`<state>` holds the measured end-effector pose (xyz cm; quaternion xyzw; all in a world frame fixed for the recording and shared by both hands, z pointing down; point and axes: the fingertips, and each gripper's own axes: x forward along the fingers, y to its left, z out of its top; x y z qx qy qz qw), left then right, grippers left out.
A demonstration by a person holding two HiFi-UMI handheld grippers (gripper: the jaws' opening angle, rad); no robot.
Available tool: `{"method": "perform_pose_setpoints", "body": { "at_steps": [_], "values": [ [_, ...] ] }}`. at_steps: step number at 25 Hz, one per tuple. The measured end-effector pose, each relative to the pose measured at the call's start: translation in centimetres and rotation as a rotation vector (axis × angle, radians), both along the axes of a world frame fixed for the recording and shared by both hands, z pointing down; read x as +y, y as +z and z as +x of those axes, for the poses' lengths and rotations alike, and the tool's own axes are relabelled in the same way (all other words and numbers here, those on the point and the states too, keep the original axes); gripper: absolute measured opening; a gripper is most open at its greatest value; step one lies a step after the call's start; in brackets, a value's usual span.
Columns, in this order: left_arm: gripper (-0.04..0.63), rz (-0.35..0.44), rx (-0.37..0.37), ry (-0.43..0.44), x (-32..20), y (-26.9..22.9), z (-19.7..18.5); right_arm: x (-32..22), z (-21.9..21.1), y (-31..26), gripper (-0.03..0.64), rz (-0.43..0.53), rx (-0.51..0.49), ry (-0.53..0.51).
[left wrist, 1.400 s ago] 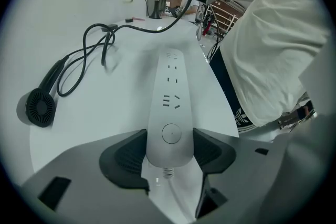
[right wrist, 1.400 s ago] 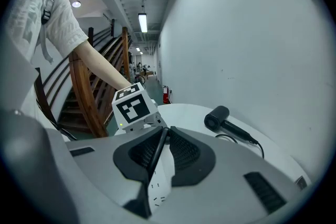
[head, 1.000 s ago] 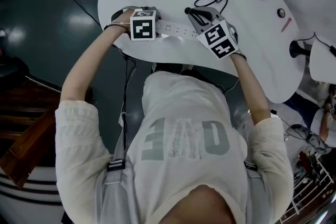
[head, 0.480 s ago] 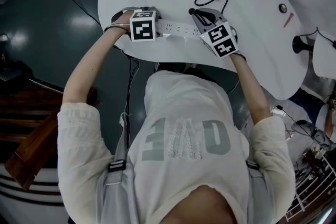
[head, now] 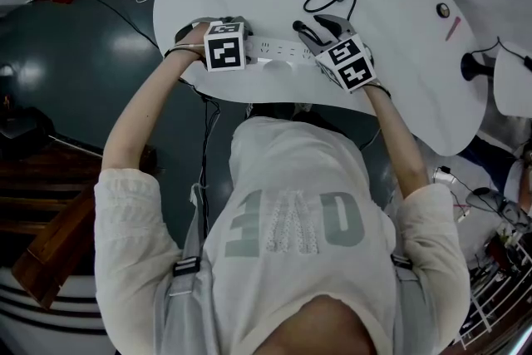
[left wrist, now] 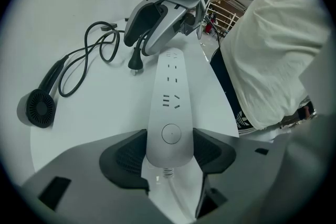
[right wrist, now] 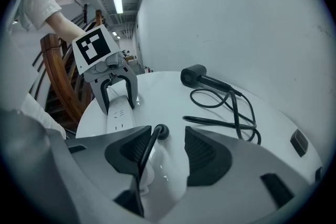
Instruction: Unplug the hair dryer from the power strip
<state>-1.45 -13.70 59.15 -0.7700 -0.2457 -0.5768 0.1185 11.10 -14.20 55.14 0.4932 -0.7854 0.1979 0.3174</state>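
At the left of the white desk (head: 391,54), the left claw (left wrist: 169,150) is clenched on the near end of the white power strip (left wrist: 169,86), with its two dark pads pressing the sides just at the round button. The strip lies flat on the desk and reaches toward the right claw (right wrist: 167,147); the sockets that show on its top have open slots. The black plug (right wrist: 159,131) is out of the strip, just beside its far end. It sits between the jaws of the right claw, which have just been opening and now stand apart, released. The black cord (right wrist: 233,110) leans along one pad only, then makes loops on the desk up to the black hair dryer (right wrist: 194,75), which lies well apart from the strip.
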Motion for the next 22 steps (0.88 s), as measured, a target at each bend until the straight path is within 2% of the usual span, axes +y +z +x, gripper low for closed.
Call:
{"method": "perform_pose_setpoints", "body": {
  "at_steps": [10,15,22],
  "values": [
    [0.276,0.004,-0.014,-0.002,0.0,-0.1,0.0,0.1,-0.5,-3.8,0.223,0.087,-0.045,-0.016],
    [0.278,-0.021,-0.04,0.024,0.0,-0.2,-0.3,-0.9,-0.7,-6.2,0.222,0.138,-0.067,-0.007],
    [0.278,0.0,0.005,-0.021,0.2,-0.2,-0.1,-1.1,-0.3,-8.0,0.222,0.184,-0.081,0.009]
  ]
}}
